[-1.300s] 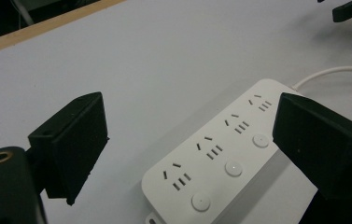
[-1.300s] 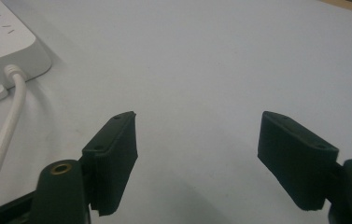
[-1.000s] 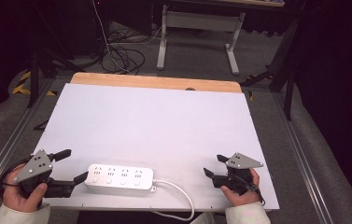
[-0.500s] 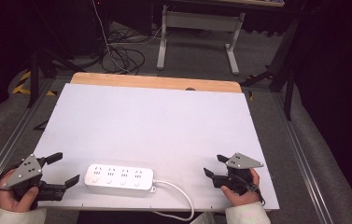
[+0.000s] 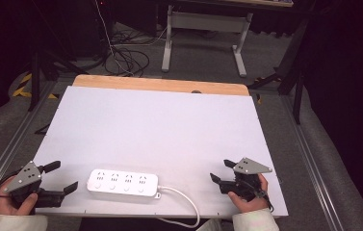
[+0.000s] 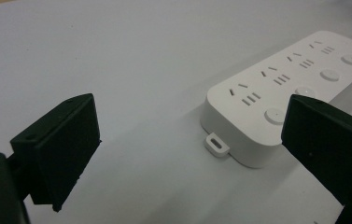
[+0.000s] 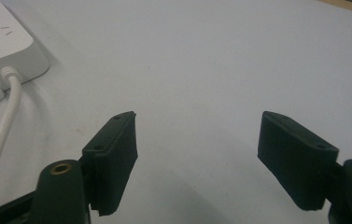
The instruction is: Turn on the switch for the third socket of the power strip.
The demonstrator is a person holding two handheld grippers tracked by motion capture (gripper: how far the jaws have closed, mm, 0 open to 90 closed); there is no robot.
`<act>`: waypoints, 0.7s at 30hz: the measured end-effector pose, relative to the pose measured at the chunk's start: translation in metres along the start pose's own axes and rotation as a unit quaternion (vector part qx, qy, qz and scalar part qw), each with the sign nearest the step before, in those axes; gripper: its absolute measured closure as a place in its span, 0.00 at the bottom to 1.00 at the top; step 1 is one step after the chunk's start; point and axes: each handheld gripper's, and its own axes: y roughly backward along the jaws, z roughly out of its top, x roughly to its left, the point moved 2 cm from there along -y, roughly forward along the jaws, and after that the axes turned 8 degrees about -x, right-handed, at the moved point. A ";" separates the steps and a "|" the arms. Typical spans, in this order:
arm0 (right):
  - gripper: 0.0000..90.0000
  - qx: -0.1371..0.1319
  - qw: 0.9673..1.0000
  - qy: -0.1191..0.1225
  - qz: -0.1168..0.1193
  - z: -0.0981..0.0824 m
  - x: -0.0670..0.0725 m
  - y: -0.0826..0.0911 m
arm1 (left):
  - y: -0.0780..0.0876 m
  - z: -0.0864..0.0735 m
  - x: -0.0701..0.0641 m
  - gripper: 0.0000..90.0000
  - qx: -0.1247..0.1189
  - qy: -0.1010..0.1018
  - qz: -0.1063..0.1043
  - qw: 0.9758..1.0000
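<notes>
The left tool [image 5: 61, 179] sits at the near-left corner of the table [image 5: 169, 125], jaws spread wide and holding nothing, just beside the left end of the white power strip [image 5: 123, 183]. The strip lies flat along the near edge, sockets up, its cable [image 5: 184, 202] curling off the right end toward the person. To take it cleanly, I judge the left tool should straddle the strip's narrow end squarely, low to the table, avoiding the small hanging tab [image 6: 216, 143]. The right tool [image 5: 222, 171], well apart at the near right, is likewise released and touches nothing.
</notes>
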 end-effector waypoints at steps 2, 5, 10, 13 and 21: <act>0.32 0.000 1.000 0.000 0.000 0.000 0.000 0.000 | 0.000 -0.002 0.000 0.05 0.005 -0.007 0.001 1.000; 0.32 0.000 1.000 0.000 0.000 0.000 0.000 0.000 | -0.001 -0.006 0.001 0.05 0.008 -0.010 -0.001 1.000; 0.32 0.001 1.000 0.000 0.001 0.000 0.000 -0.001 | 0.001 -0.008 -0.001 0.06 0.008 -0.001 -0.008 1.000; 0.32 0.001 1.000 0.000 0.000 0.000 0.000 -0.001 | 0.003 -0.004 -0.003 0.07 0.005 0.021 -0.012 1.000; 0.32 0.002 1.000 0.001 0.000 0.000 0.000 -0.001 | 0.000 -0.001 -0.005 0.06 -0.006 0.030 0.017 0.999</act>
